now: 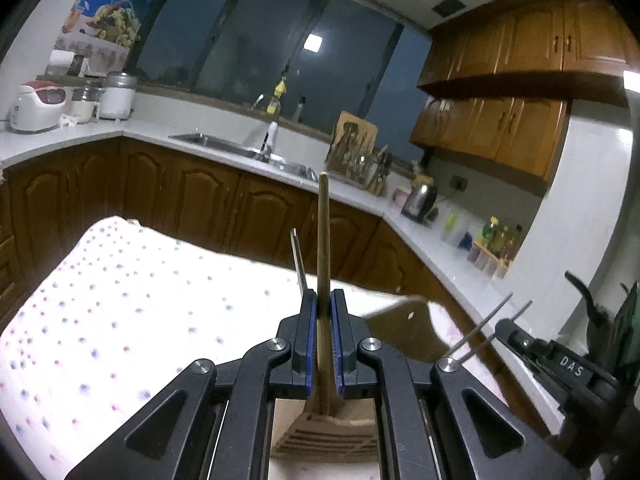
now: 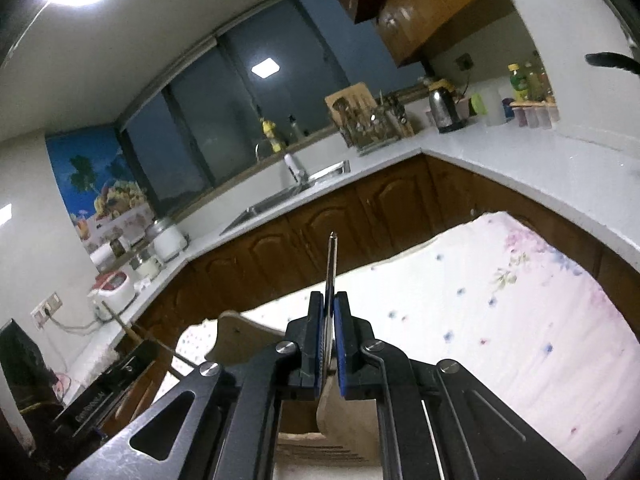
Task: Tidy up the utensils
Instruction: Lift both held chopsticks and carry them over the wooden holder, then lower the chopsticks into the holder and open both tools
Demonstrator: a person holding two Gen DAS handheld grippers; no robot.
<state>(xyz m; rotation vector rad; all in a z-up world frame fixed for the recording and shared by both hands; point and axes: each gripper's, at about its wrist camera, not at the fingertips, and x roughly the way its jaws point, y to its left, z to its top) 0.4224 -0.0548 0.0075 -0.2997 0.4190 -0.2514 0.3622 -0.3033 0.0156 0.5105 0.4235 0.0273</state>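
My left gripper is shut on a long wooden utensil handle that stands upright; its lower end goes into a slotted wooden holder below the jaws. A thin metal utensil stands just left of it. My right gripper is shut on a slim metal utensil handle, also upright, above the same wooden holder. The right gripper shows at the left view's right edge with two thin metal rods. The left gripper shows at the right view's lower left.
The holder stands on a table with a dotted white cloth. Behind it run wooden cabinets, a white counter with a sink, a dish rack, a kettle, rice cookers and bottles.
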